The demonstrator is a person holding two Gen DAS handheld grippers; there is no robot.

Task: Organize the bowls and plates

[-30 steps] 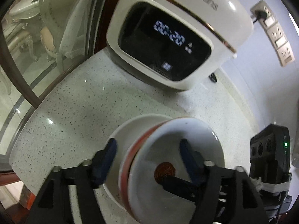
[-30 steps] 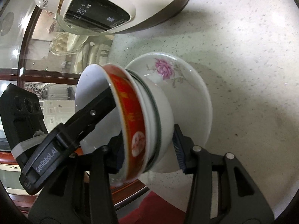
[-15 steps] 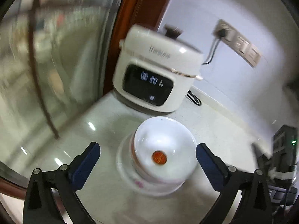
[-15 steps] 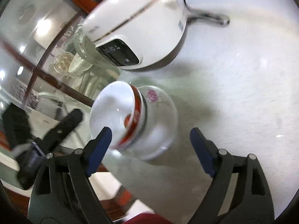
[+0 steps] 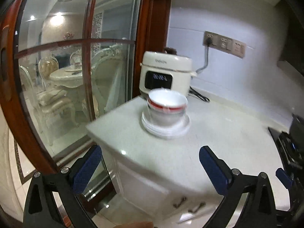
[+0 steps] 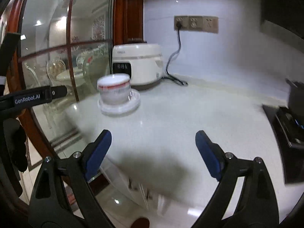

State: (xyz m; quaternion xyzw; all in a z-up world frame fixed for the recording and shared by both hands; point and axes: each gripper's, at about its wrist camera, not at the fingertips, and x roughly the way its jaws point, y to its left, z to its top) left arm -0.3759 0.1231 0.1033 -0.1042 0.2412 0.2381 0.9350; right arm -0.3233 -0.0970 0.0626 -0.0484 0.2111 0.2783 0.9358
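Observation:
A stack of bowls [image 5: 167, 107], white with a red band, stands upright on a pile of white plates [image 5: 165, 129] near the counter's left corner, in front of the rice cooker. The right wrist view shows the same bowls [image 6: 114, 91] on the plates [image 6: 118, 105], blurred. My left gripper [image 5: 150, 163] hangs open well short of the stack, with nothing between its blue pads. My right gripper [image 6: 153, 146] is also back from the stack; its jaws are opening and hold nothing. The left gripper's arm [image 6: 32, 96] shows at the right wrist view's left edge.
A cream rice cooker [image 5: 164, 77] stands behind the stack, its cord running to wall sockets [image 5: 224, 43]. A glass door with a wooden frame [image 5: 146, 38] borders the white counter [image 5: 218, 133] on the left. A black appliance [image 5: 292, 142] sits at the right edge. Cabinet doors [image 5: 152, 186] lie below.
Both grippers let go of the bowls, opened wide and pulled back a good way from the stack. The bowls, tilted a second ago, now sit upright on the plates.

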